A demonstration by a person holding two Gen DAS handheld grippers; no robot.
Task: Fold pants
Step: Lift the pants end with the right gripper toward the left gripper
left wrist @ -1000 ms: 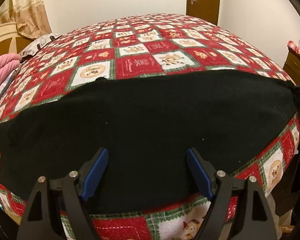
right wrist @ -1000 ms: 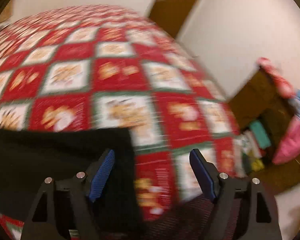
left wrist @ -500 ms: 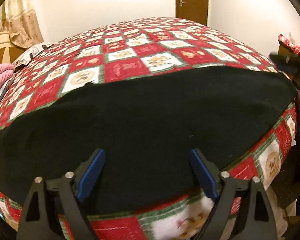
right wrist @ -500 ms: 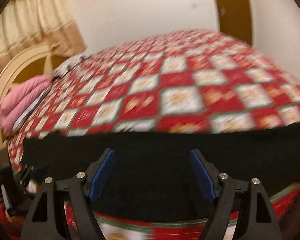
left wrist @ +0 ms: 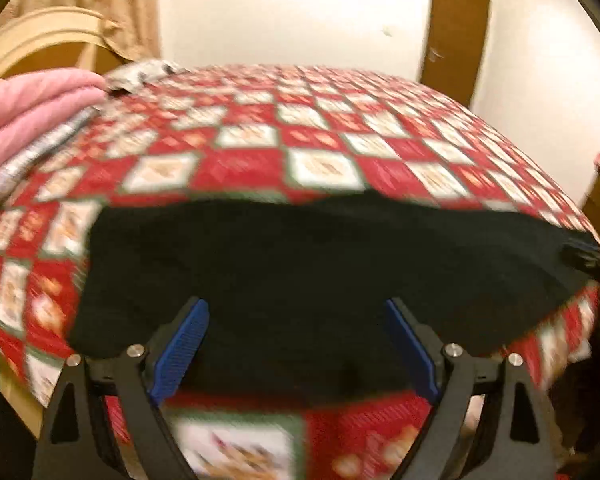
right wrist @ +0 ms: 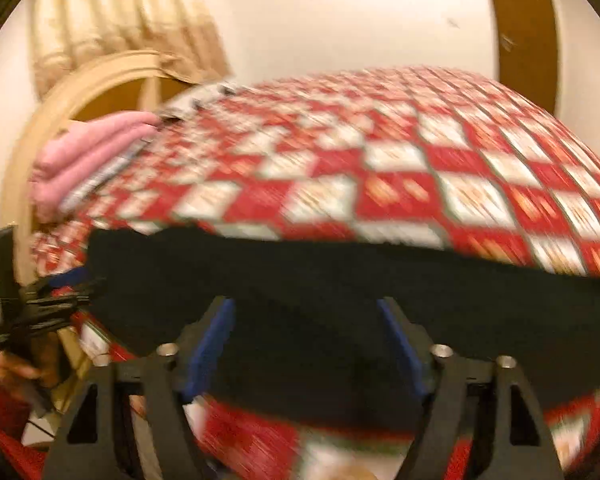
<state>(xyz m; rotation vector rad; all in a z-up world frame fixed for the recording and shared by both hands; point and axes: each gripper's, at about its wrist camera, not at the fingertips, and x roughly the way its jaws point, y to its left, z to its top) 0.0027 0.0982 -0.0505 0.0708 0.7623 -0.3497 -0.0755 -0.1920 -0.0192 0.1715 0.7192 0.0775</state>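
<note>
Pants (left wrist: 320,272) lie one long flat strip on the quilt (left wrist: 252,168); cross-folds left. Left gripper (left wrist: 296,344) wide open, right gripper (right wrist: 306,344) narrowing, empty.

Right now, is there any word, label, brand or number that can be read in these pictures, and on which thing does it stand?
None can be read.
Quilt: the red and white squares carry small pictures, perhaps lettering, too blurred to read.
Black pants: no label shows.

a bed (left wrist: 324,148) in a red checked quilt carries black pants (left wrist: 300,264) spread along its near edge and pink bedding (left wrist: 32,108) folded at far left.
</note>
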